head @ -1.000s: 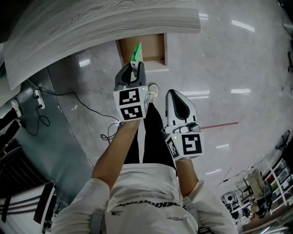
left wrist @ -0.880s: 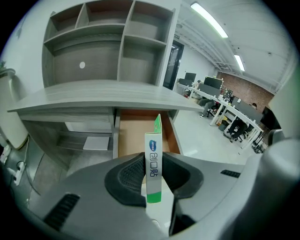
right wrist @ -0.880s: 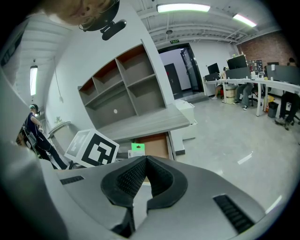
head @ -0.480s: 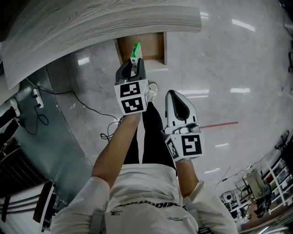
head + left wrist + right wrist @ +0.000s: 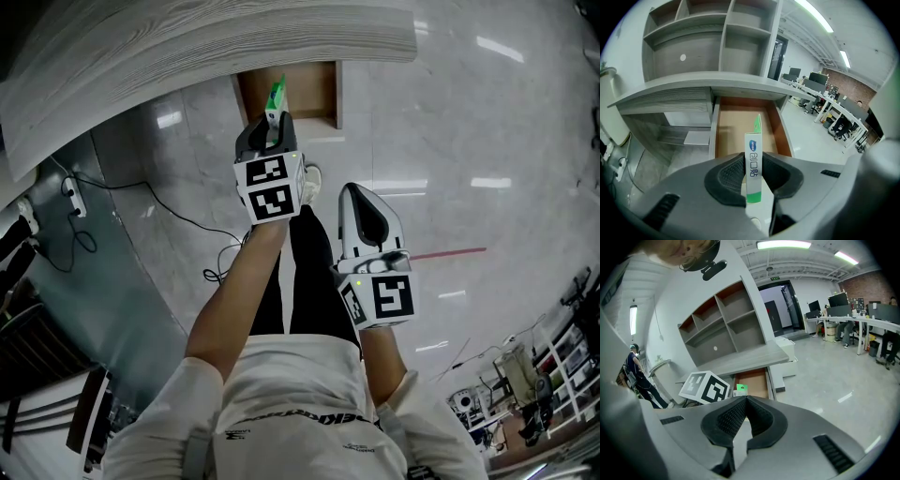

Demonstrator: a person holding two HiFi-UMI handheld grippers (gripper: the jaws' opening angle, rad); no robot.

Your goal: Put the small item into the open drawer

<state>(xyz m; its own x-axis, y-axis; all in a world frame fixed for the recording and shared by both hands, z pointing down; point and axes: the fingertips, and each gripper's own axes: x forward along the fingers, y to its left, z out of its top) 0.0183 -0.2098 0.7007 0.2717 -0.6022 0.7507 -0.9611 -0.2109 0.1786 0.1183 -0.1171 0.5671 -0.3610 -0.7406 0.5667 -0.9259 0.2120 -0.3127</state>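
A small white and green box (image 5: 753,161) stands upright between the pads of my left gripper (image 5: 271,122), which is shut on it. In the head view the box (image 5: 276,97) hangs over the front edge of the open wooden drawer (image 5: 317,90). Past the box, the left gripper view shows the drawer's bare brown floor (image 5: 736,129). My right gripper (image 5: 354,193) hangs lower and to the right, over the floor. Its jaws (image 5: 746,398) are shut with nothing between them. From there I see the box's green top (image 5: 740,389) and the drawer (image 5: 757,379).
The drawer sticks out from under a grey wood-grain desk top (image 5: 187,47), with open shelves (image 5: 708,47) above it. Cables (image 5: 84,225) lie on the shiny floor at the left. The person's legs and a shoe (image 5: 312,183) are below the grippers. Office desks and chairs (image 5: 834,112) stand far right.
My left gripper has moved forward a little with the box, closer over the drawer. The right gripper has stayed where it was.
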